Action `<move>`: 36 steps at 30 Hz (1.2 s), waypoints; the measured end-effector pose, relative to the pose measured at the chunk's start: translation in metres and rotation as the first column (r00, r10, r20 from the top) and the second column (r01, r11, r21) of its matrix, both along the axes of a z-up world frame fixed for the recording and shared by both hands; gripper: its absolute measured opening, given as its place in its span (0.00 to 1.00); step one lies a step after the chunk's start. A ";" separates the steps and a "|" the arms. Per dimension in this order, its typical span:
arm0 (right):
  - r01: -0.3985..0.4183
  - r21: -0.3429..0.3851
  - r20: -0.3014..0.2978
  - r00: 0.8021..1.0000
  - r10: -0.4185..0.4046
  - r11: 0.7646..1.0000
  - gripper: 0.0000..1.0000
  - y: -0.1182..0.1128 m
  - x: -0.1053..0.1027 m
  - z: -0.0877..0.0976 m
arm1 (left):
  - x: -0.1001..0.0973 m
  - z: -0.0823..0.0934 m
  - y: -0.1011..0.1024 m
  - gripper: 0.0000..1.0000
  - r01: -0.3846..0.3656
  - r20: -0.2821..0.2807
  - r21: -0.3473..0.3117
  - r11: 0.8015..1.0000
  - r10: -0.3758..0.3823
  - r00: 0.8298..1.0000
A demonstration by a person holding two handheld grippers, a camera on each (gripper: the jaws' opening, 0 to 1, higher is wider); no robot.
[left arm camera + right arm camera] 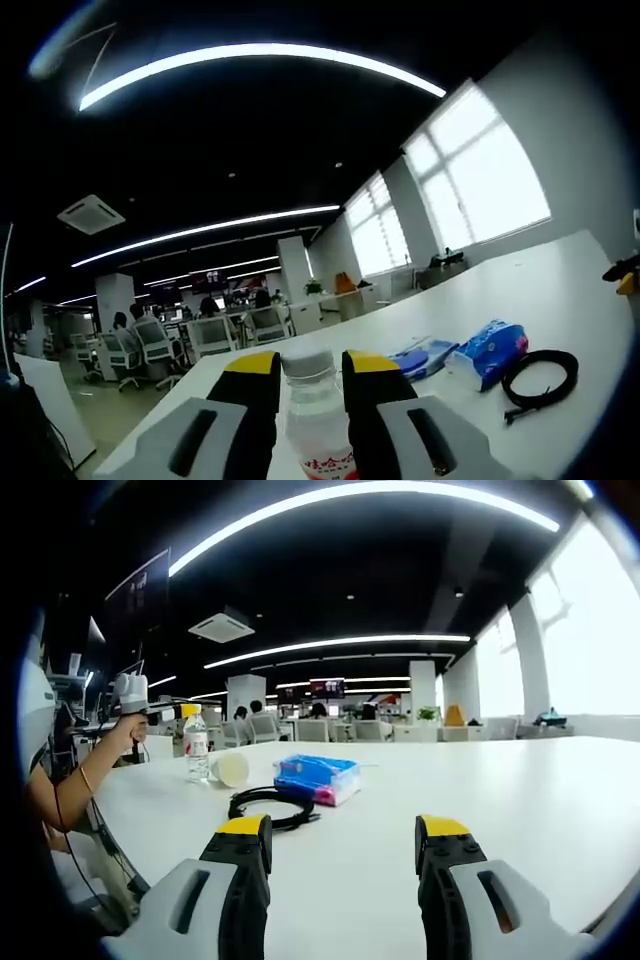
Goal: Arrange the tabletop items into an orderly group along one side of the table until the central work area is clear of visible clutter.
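Observation:
A clear water bottle (318,420) with a white cap and red label stands between the yellow-tipped jaws of my left gripper (310,365), which press on both its sides. From the right gripper view the same bottle (197,752) stands upright at the table's far left, with a person's hand (128,730) holding that gripper. My right gripper (342,845) hangs open over bare table, with nothing between its jaws. Ahead of it lie a coiled black cable (268,804) and a blue tissue pack (316,778). A white round object (231,769) lies beside the bottle.
In the left gripper view the blue tissue pack (492,350), the black cable (540,378) and a small blue wrapper (420,358) lie to the right on the white table (560,290). Office chairs and desks stand beyond the table's far edge.

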State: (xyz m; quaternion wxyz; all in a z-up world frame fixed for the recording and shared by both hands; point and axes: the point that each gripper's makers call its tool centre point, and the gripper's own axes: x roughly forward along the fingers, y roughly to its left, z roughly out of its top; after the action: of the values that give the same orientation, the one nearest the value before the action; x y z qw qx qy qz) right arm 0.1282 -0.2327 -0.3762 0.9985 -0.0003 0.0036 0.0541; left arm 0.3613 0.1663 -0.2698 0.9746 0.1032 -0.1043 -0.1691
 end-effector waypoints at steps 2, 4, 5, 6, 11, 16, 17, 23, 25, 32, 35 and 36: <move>0.001 0.000 -0.001 1.000 -0.001 1.000 0.55 0.000 -0.001 0.000 | -0.003 0.001 0.000 0.23 0.008 0.005 -0.006 1.000 -0.008 1.000; 0.000 -0.002 -0.003 1.000 0.000 1.000 0.55 0.000 -0.002 -0.001 | -0.005 0.000 0.000 0.23 0.011 0.002 -0.009 1.000 -0.011 1.000; -0.001 -0.003 -0.003 1.000 0.001 1.000 0.55 0.000 -0.002 -0.001 | -0.006 0.000 0.000 0.23 0.012 -0.001 -0.010 1.000 -0.012 1.000; -0.003 -0.002 -0.003 1.000 0.003 1.000 0.55 0.001 -0.003 -0.001 | -0.007 -0.001 0.000 0.24 0.013 -0.004 -0.011 1.000 -0.013 1.000; -0.007 -0.001 -0.002 1.000 0.007 1.000 0.55 0.002 -0.005 -0.001 | -0.011 -0.009 0.000 0.25 0.013 -0.024 -0.012 1.000 -0.013 1.000; -0.006 -0.004 0.000 1.000 0.006 1.000 0.55 0.001 -0.007 0.000 | -0.012 -0.018 0.003 0.27 0.006 -0.050 -0.021 1.000 -0.007 0.999; -0.006 -0.004 0.001 1.000 0.006 1.000 0.55 0.001 -0.007 0.000 | -0.011 -0.021 0.003 0.28 0.008 -0.060 -0.023 1.000 -0.010 0.998; -0.003 -0.004 0.004 1.000 0.003 1.000 0.55 0.001 -0.009 0.001 | -0.009 -0.044 0.002 0.31 0.006 -0.111 -0.019 1.000 -0.008 0.994; -0.003 -0.005 0.002 1.000 0.003 1.000 0.55 0.001 -0.009 0.000 | -0.008 -0.050 0.004 0.31 0.002 -0.123 -0.025 1.000 -0.005 0.992; -0.001 -0.006 -0.003 1.000 0.001 1.000 0.55 -0.001 -0.008 -0.001 | -0.006 -0.067 0.005 0.34 -0.003 -0.168 -0.048 0.999 -0.005 0.986; -0.003 -0.004 -0.002 1.000 0.003 1.000 0.55 0.000 -0.007 -0.001 | -0.005 -0.075 0.004 0.34 -0.003 -0.186 -0.046 0.999 -0.006 0.982; -0.005 -0.005 -0.003 1.000 0.005 1.000 0.55 0.001 -0.007 -0.001 | -0.005 -0.076 0.004 0.34 -0.003 -0.191 -0.047 0.999 -0.006 0.981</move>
State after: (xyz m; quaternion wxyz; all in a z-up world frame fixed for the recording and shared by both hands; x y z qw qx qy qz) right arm 0.1212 -0.2321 -0.3776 0.9984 -0.0025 0.0050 0.0566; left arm 0.3559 0.1705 -0.3460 0.9821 0.0633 -0.0141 -0.1766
